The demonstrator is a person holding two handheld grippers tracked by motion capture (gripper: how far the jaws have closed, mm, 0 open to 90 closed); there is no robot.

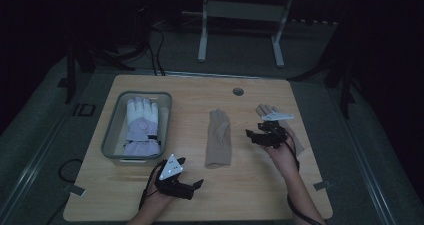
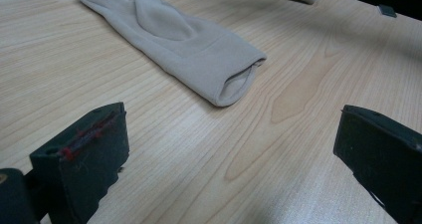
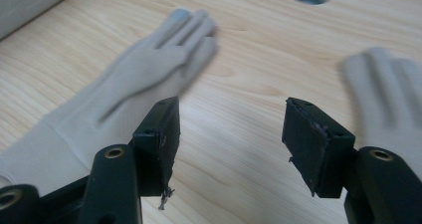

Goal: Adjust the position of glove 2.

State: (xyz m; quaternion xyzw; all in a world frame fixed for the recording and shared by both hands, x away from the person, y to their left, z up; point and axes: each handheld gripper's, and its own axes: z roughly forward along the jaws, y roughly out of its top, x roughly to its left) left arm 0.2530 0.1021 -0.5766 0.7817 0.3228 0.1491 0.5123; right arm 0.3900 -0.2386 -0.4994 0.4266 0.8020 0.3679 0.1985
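A beige knit glove [image 1: 218,137] lies flat mid-table, fingers pointing away; it also appears as the beige glove [image 2: 179,40] with its cuff open toward me, and blurred as the glove [image 3: 144,74]. A second beige glove [image 1: 264,110] lies at the right, partly behind my right hand, and shows as the second glove [image 3: 383,84]. My right gripper [image 1: 251,137] hovers between the two gloves, jaws open and empty [image 3: 231,117]. My left gripper [image 1: 192,171] rests near the front edge, jaws wide open over bare wood [image 2: 231,134].
A clear plastic bin [image 1: 113,125] at the left holds a white and lavender padded glove [image 1: 141,125]. A round cable hole [image 1: 238,91] sits near the table's far edge. Table legs and cables stand on the dark floor beyond.
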